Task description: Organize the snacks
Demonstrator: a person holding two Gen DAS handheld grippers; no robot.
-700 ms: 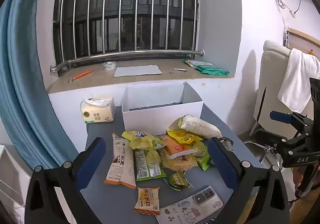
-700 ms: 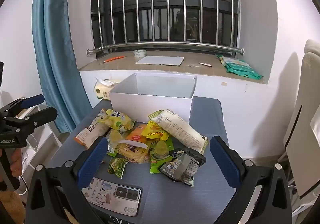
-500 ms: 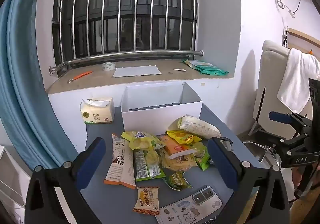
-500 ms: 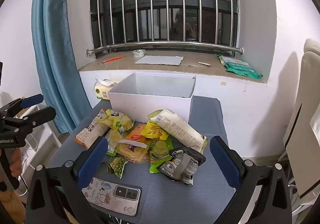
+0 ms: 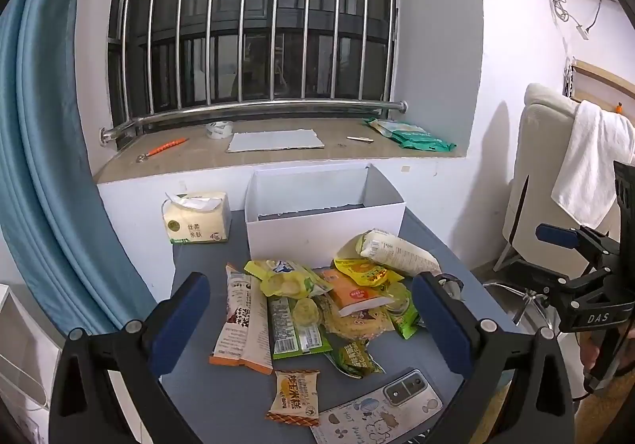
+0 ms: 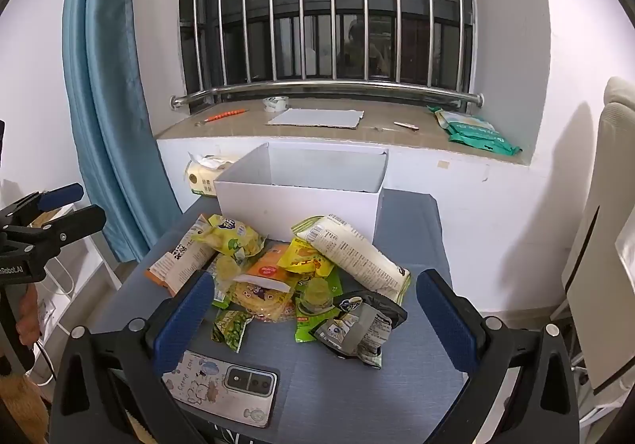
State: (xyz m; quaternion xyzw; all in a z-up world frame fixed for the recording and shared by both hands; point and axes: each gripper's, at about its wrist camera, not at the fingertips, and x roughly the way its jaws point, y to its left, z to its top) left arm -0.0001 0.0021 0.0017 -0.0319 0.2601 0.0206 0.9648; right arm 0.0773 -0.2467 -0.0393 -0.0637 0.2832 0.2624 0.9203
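Right gripper [image 5: 571, 265] body reads "DAS". Both sets of jaws stand wide apart, holding nothing. Snack pile [image 5: 317, 297] lies on the tabletop [image 6: 357, 376] ahead between the left gripper [image 5: 309, 321] jaws, white box [image 5: 323, 213] beyond.

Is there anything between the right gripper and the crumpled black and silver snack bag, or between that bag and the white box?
Nothing visible blocks the right gripper from the black and silver bag; its jaws are open above the table. Between the bag and the white box lies the long white packet, so the bag should probably be lifted over it.
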